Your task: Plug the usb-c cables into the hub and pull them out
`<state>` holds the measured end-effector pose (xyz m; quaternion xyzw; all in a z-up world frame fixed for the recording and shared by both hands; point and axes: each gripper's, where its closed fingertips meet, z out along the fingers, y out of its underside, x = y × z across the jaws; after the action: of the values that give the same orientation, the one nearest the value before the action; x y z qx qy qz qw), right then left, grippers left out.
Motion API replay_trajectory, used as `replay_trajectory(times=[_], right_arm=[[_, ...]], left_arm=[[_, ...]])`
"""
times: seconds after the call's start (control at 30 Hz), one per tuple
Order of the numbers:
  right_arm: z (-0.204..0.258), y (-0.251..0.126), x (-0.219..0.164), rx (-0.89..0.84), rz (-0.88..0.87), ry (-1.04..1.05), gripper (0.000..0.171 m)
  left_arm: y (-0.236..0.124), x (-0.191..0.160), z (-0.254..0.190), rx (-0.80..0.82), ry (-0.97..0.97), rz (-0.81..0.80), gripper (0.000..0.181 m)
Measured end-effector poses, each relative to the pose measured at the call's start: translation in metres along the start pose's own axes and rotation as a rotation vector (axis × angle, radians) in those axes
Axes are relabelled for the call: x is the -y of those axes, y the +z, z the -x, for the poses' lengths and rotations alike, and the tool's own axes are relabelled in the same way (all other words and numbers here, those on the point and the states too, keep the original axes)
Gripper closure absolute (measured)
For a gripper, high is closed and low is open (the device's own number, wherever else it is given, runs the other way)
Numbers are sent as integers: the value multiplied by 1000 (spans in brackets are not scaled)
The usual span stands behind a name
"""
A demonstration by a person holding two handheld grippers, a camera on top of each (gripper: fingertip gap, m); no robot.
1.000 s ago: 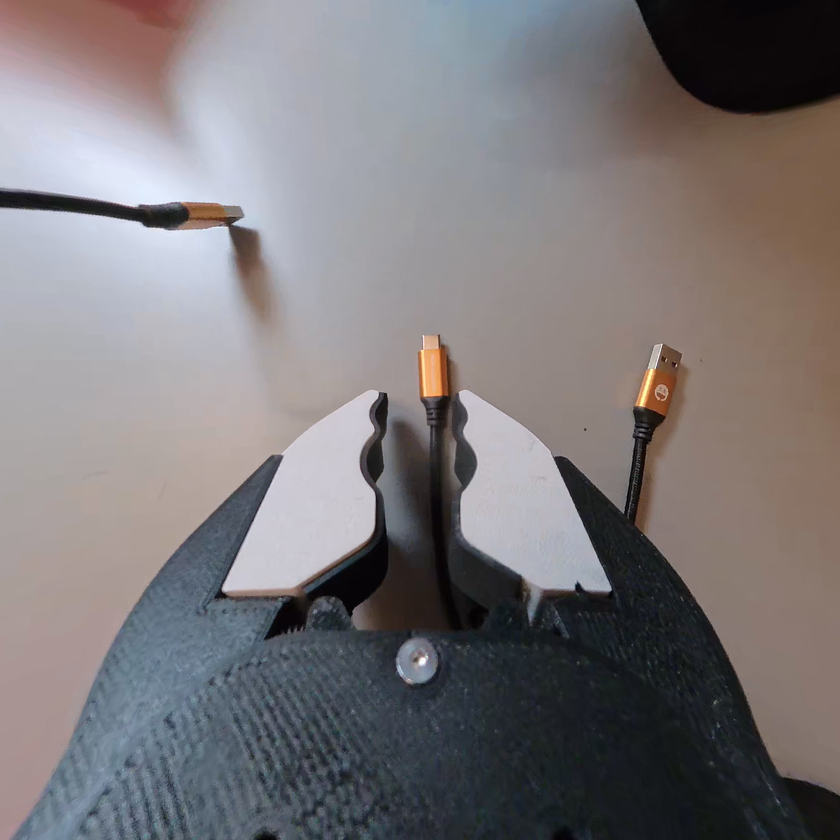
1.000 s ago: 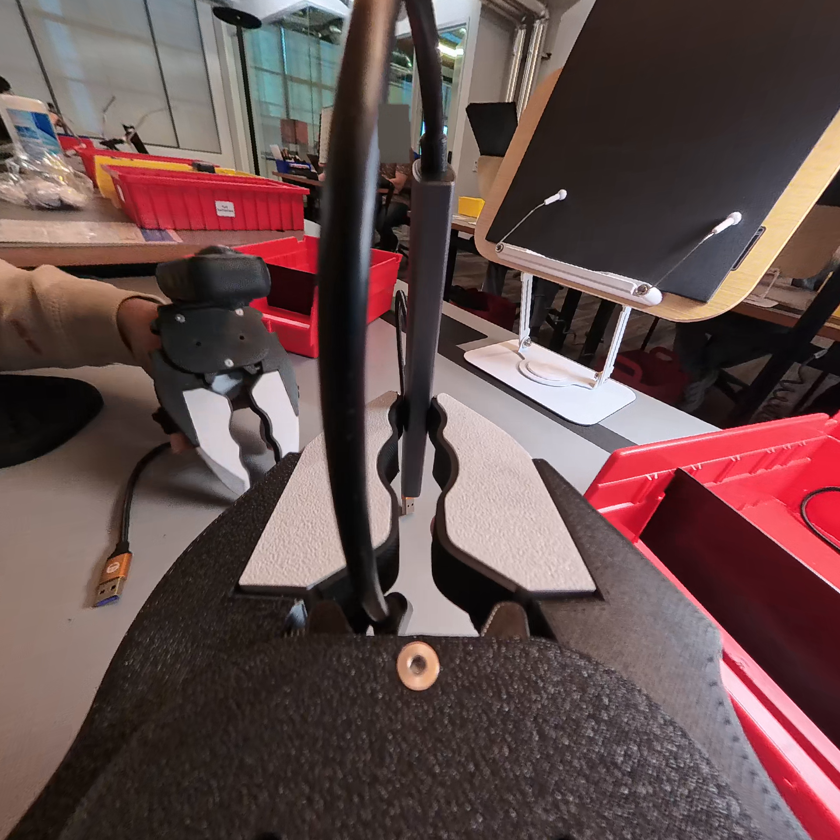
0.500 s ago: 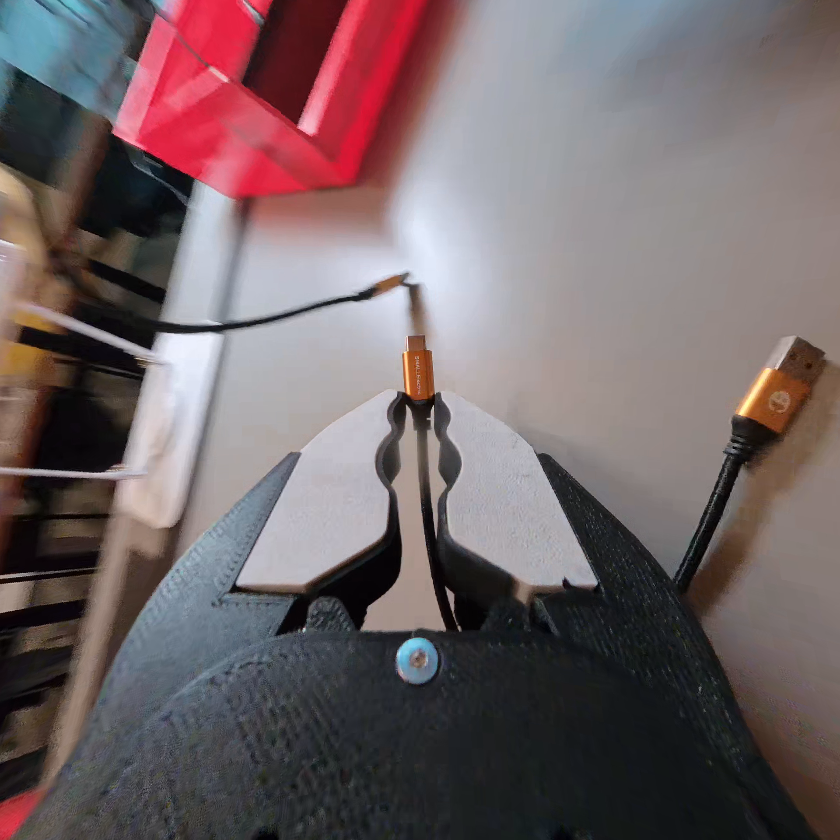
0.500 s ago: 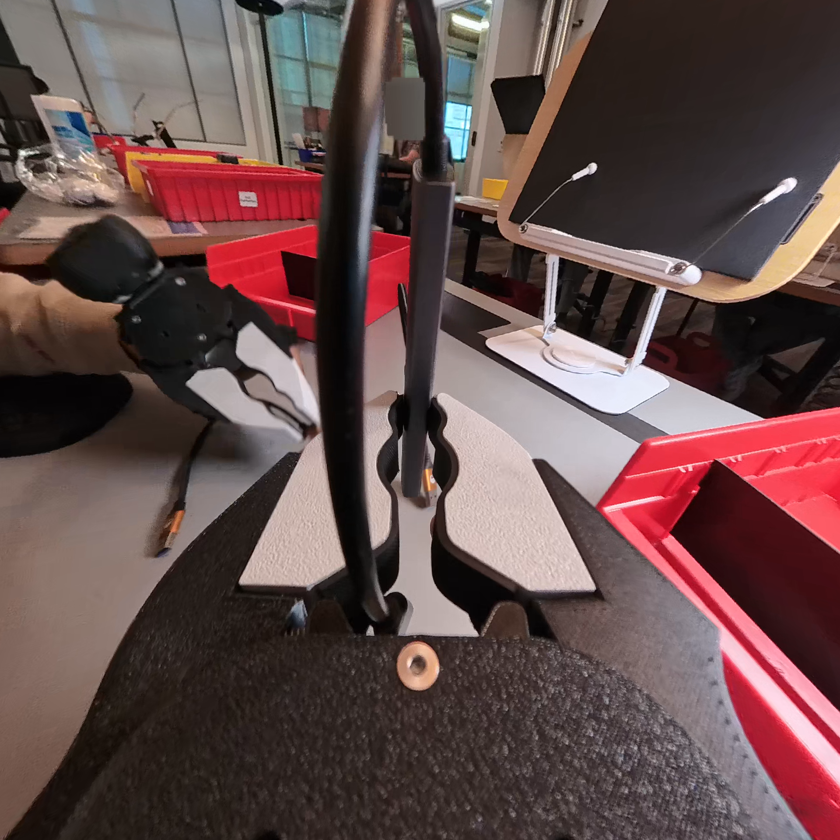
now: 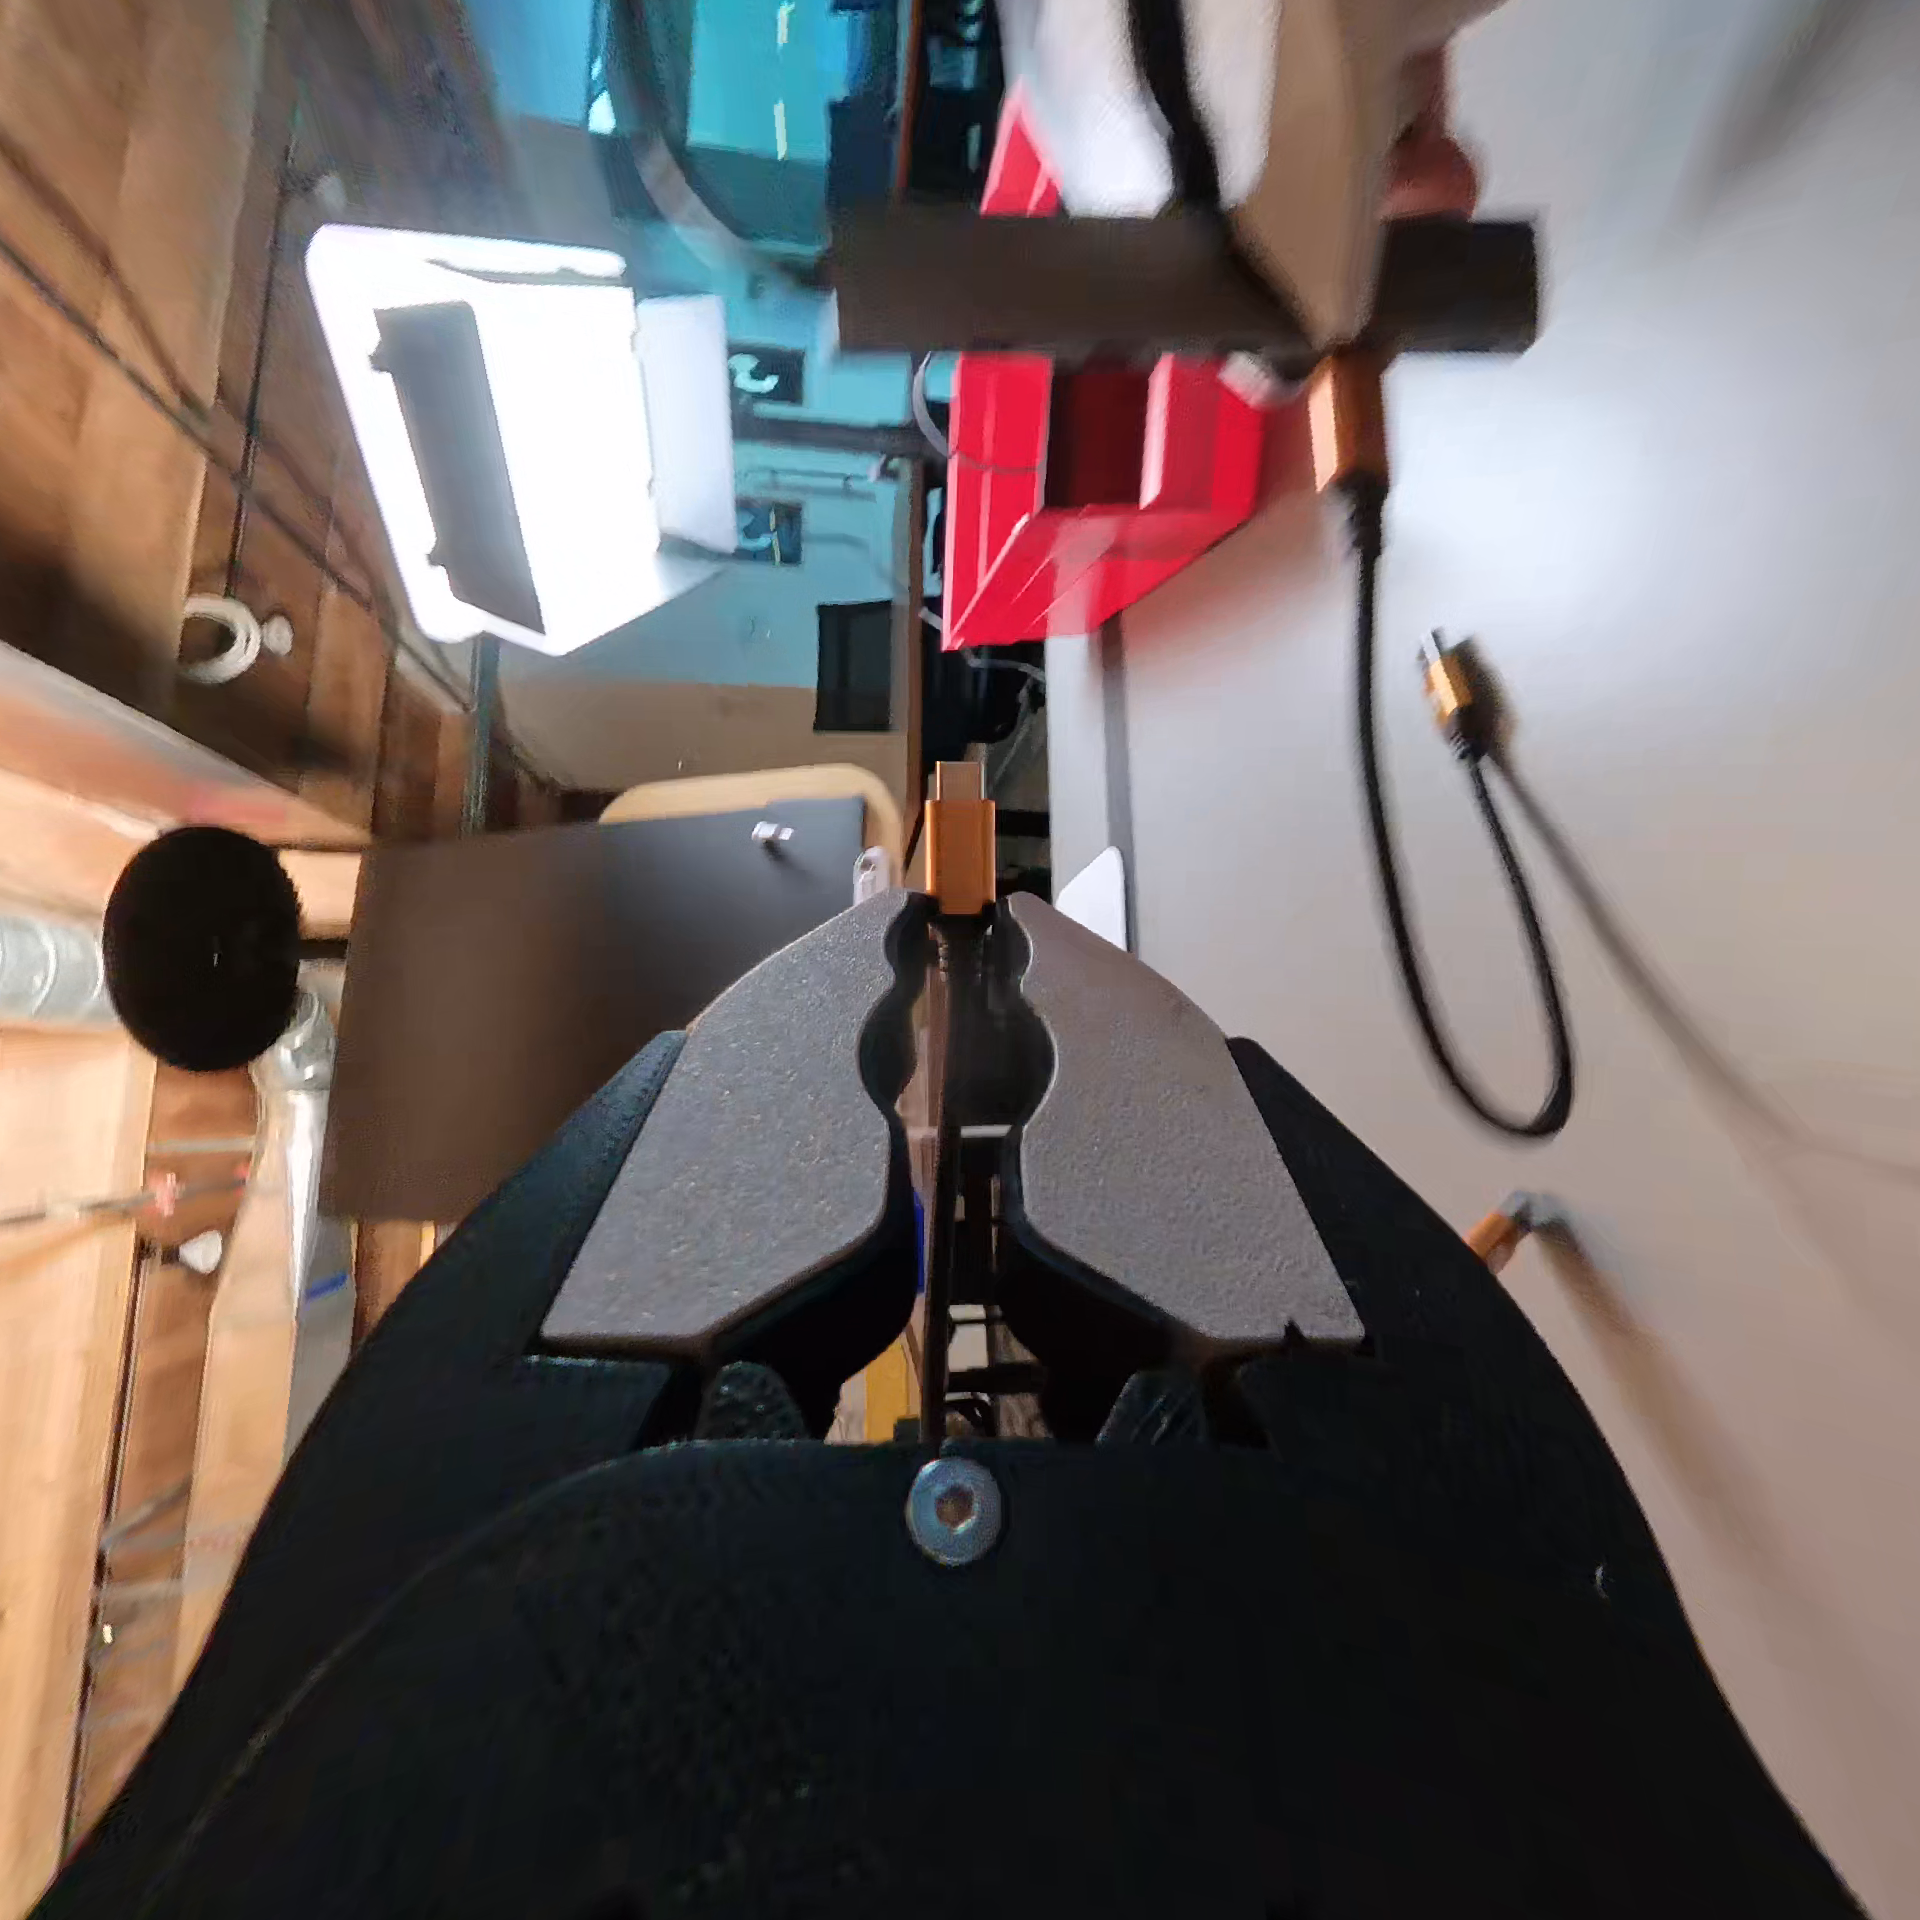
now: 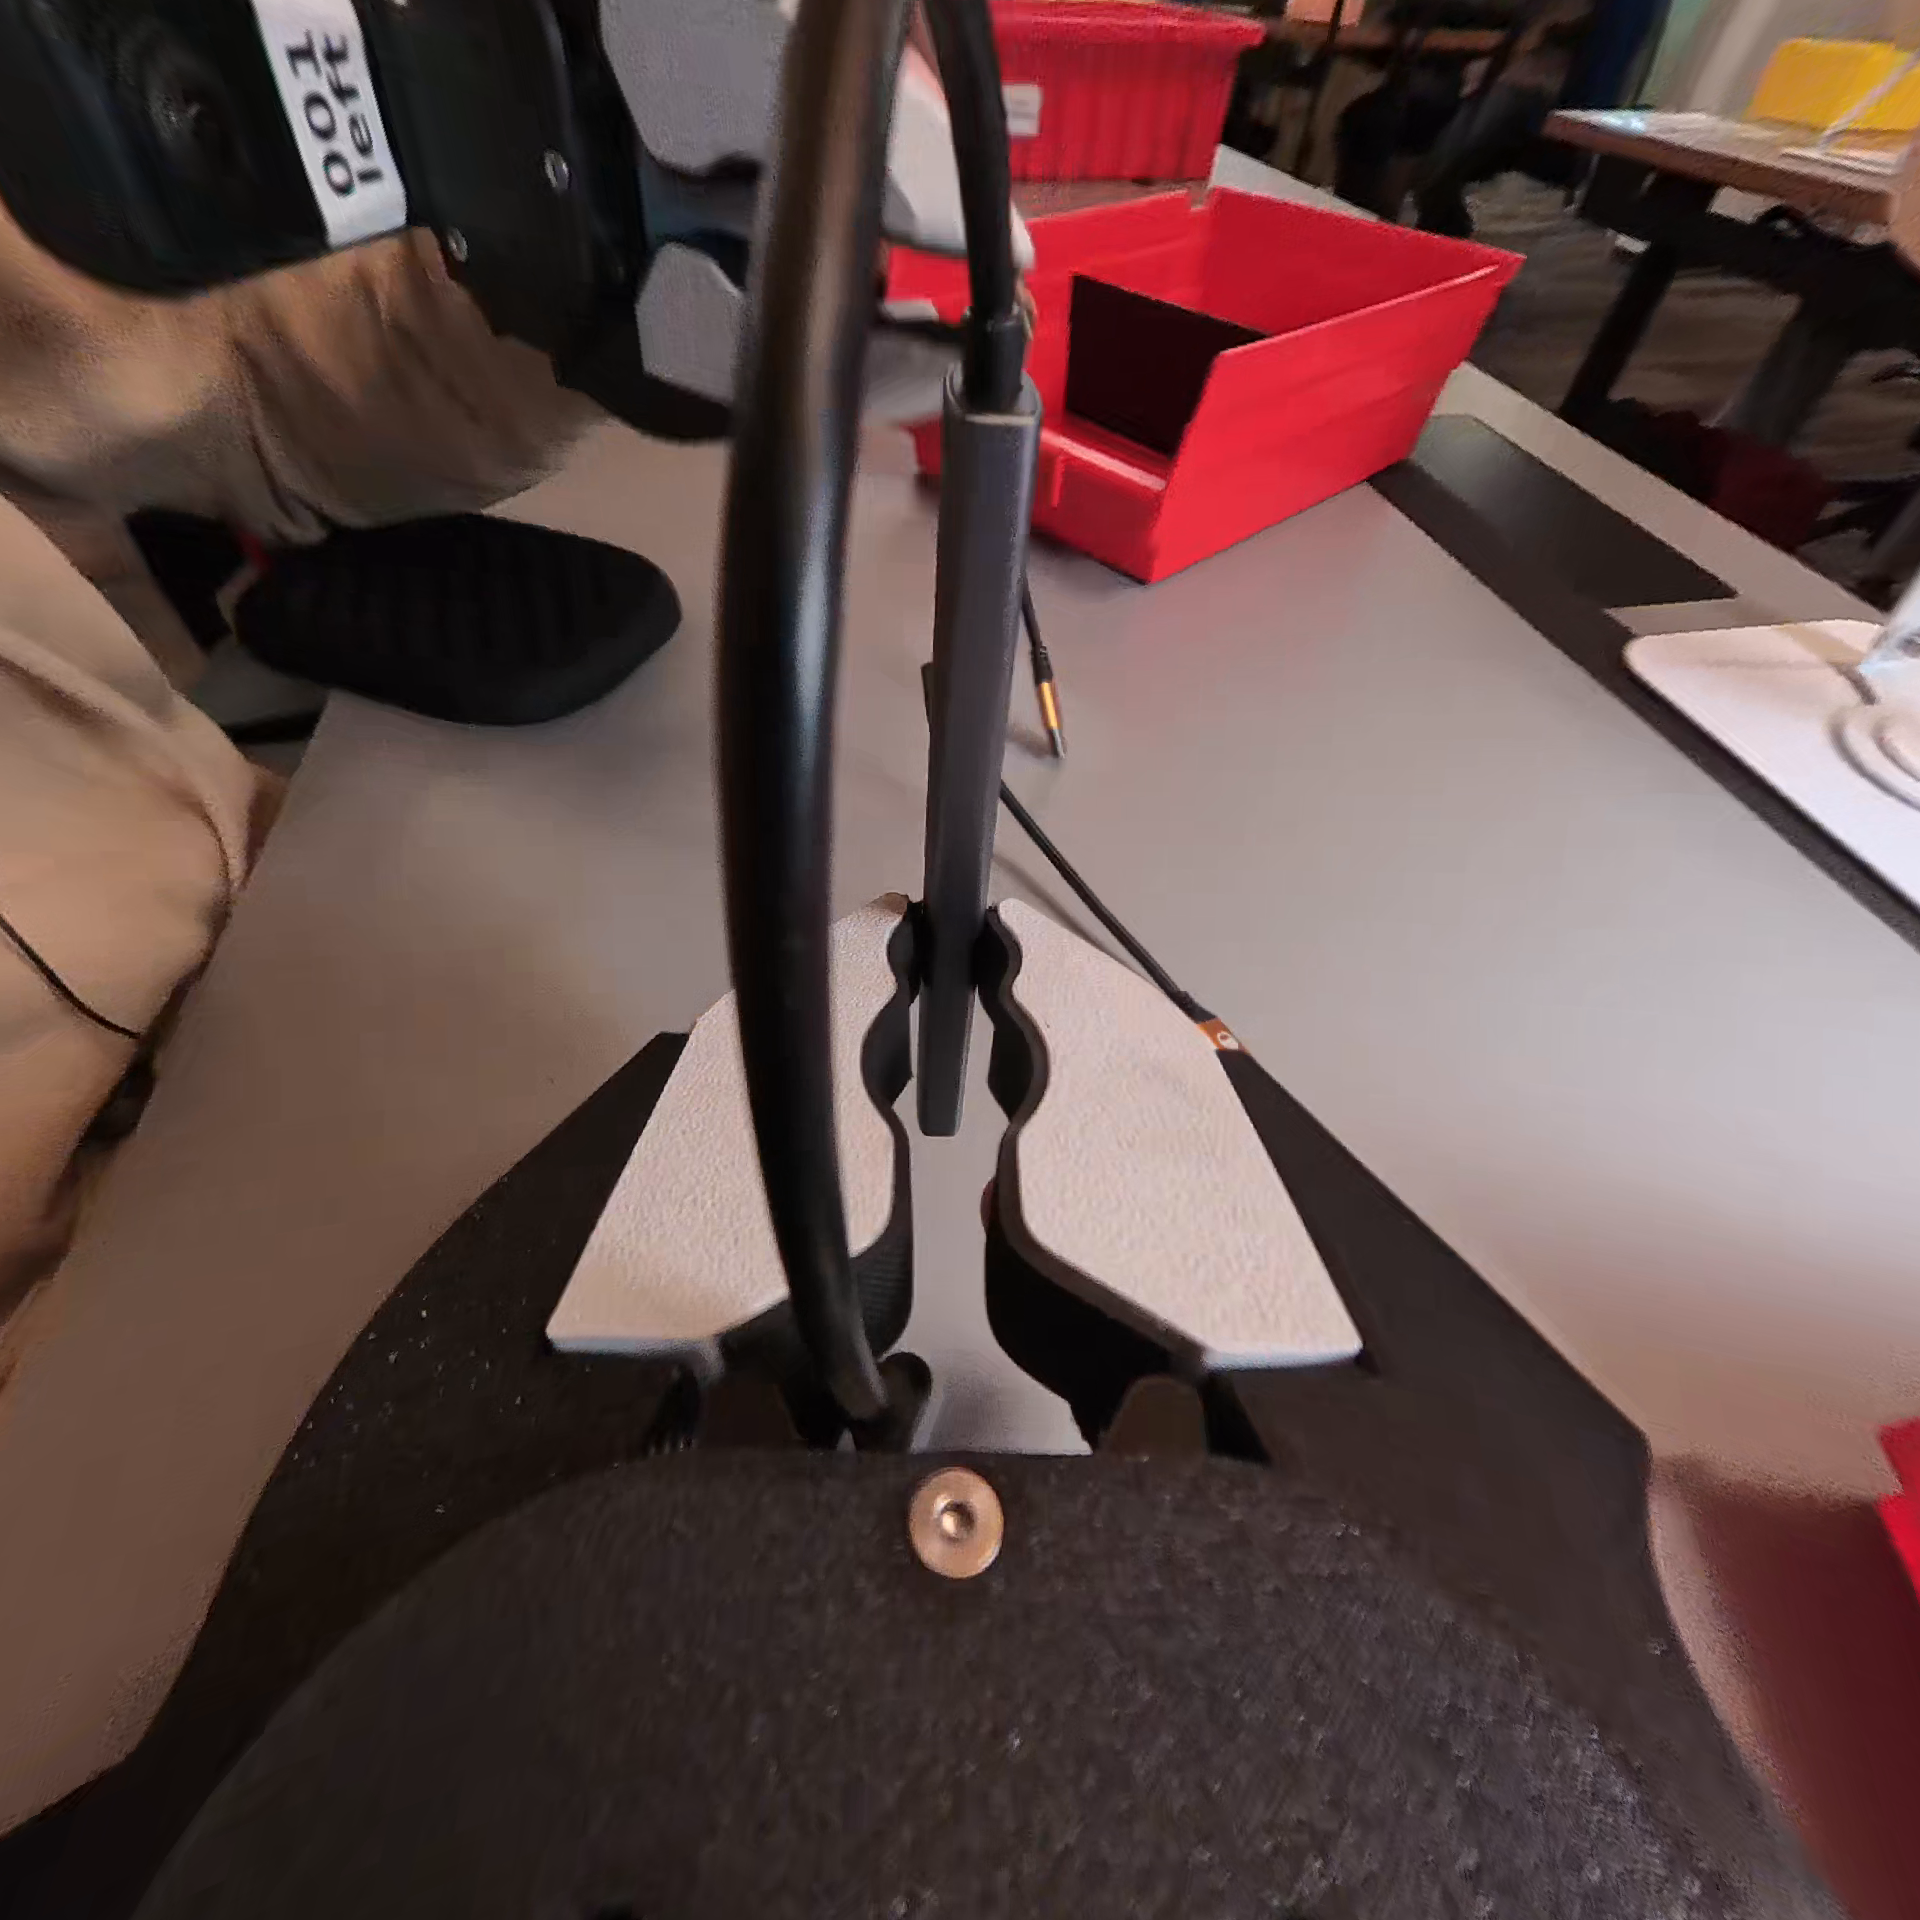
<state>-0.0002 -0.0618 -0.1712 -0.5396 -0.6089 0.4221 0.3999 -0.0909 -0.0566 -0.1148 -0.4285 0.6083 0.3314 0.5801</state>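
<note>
Grey tabletop (image 6: 1455,831) fills most of my right wrist view, smooth and matte, with a dark strip along its far right edge. My right gripper (image 6: 954,914) is clamped on the slim dark grey hub (image 6: 971,727), which stands upright at the centre of the frame, its thick black lead (image 6: 774,727) arching from the top back down to the gripper body. Behind it, upper right, sits a red plastic bin (image 6: 1299,343); a loose black cable with an orange plug (image 6: 1051,707) lies on the table just right of the hub. A black rounded pad (image 6: 457,623) rests at mid left, beside a beige sleeve (image 6: 260,364). My left wrist view is rolled sideways, so the table runs down the right side and wooden ceiling panels (image 5: 125,312) and a bright light fixture (image 5: 499,436) fill the left. My left gripper (image 5: 961,909) pinches a black cable just behind its orange usb-c plug (image 5: 959,847), which sticks out past the tips. At upper right the hub appears blurred, with another orange-ended cable (image 5: 1349,426) meeting its edge.
</note>
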Motion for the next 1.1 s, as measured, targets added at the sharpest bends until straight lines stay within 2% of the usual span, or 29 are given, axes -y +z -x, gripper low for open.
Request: replay_trajectory(times=[0.13,0.3,0.63,1.1], right_arm=[[11,9,9,62,-76,24,161],[13,4,12,115,-164,67,161],[18,16,8,150,-152,86,161],[18,13,9,139,-147,72,161]], left_arm=[[13,33,-29,-43,70,-32,170],[14,53,-35,-57,72,-23,170],[15,63,-49,-90,79,-53,170],[12,63,-46,-88,80,-76,169]])
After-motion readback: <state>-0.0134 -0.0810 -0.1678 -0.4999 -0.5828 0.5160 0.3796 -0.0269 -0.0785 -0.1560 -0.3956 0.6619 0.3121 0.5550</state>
